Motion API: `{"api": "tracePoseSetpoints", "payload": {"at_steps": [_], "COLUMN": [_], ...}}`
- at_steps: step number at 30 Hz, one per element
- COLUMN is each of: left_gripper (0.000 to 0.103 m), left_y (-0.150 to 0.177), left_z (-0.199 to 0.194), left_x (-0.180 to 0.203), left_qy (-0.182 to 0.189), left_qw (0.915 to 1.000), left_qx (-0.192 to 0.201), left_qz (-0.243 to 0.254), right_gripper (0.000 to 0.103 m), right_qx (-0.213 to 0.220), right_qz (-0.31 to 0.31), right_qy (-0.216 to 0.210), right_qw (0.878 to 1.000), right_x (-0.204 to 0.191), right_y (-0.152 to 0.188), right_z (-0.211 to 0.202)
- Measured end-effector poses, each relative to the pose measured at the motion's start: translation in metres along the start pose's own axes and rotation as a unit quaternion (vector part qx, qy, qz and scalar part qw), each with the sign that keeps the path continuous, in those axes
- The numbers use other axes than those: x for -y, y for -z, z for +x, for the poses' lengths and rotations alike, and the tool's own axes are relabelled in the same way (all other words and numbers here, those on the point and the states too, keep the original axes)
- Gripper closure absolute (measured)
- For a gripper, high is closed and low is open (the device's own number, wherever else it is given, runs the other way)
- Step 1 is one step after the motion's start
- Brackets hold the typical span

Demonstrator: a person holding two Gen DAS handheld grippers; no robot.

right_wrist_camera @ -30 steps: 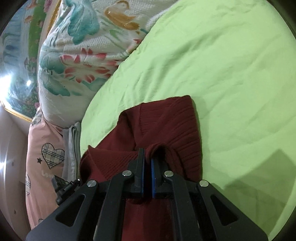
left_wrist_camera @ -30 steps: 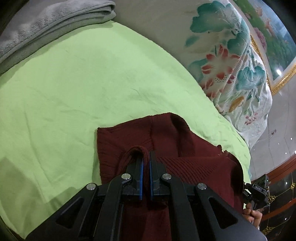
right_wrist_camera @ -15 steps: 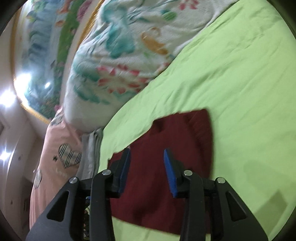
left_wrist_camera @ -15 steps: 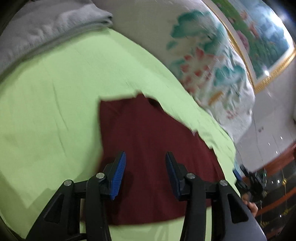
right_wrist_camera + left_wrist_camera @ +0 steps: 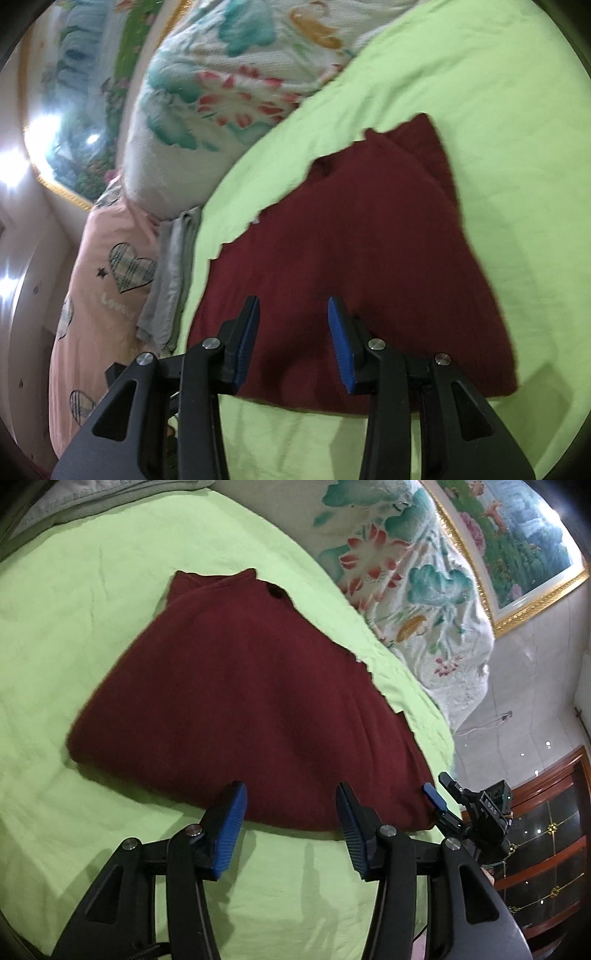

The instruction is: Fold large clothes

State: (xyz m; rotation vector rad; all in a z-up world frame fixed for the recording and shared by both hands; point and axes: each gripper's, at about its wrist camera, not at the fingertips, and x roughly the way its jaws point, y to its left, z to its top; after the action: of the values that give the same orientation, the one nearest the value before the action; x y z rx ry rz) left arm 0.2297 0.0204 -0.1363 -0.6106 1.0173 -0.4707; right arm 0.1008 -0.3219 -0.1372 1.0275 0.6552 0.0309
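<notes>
Fold laid down, both grippers let go

Left wrist view: the left gripper (image 5: 290,825) has just opened, jaws apart and empty, at the near hem of the maroon sweater (image 5: 236,701), folded flat mid-bed on the green sheet (image 5: 74,590).
Right wrist view: the right gripper (image 5: 293,341) has also just opened, moderately wide, empty, above the sweater's near edge; judging by this, next comes regripping for another fold.

Evenly lit indoors, fairly bright, colours slightly washed. Strong white glare at the left edge of the right wrist view, flaring over the framed painting (image 5: 70,110); small ceiling-light reflections on the dark cabinet (image 5: 546,830) in the left wrist view. Soft shadows on the green sheet (image 5: 92,590) under the near edge of the maroon garment (image 5: 240,701). Heavy fisheye bending, black vignette in corners. Motion blur across the right wrist view; left sharper.
</notes>
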Motion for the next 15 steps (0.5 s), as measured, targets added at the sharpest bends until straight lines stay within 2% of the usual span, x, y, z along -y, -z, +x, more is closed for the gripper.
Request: {"api": "tracePoseSetpoints", "payload": {"at_steps": [5, 9, 12, 15], "left_gripper": [0.053, 0.053, 0.053, 0.048], "left_y": [-0.002, 0.005, 0.015, 0.019], "left_z": [-0.013, -0.016, -0.023, -0.027], "left_x": [-0.019, -0.041, -0.049, -0.05], "left_qy": [-0.017, -0.025, -0.028, -0.027], "left_qw": [0.9995, 0.9985, 0.9977, 0.9963], "left_qx": [0.015, 0.007, 0.01, 0.019], "left_qz": [-0.02, -0.048, -0.06, -0.079], "right_gripper": [0.064, 0.064, 0.065, 0.064], "right_qx": [0.031, 0.026, 0.045, 0.048], "right_qz": [0.016, 0.024, 0.02, 0.042], "right_qy": [0.054, 0.052, 0.079, 0.078], "right_qw": [0.998, 0.998, 0.996, 0.995], "right_x": [0.023, 0.031, 0.029, 0.031], "right_y": [-0.006, -0.007, -0.01, -0.012], "right_z": [-0.015, -0.015, -0.021, -0.021]}}
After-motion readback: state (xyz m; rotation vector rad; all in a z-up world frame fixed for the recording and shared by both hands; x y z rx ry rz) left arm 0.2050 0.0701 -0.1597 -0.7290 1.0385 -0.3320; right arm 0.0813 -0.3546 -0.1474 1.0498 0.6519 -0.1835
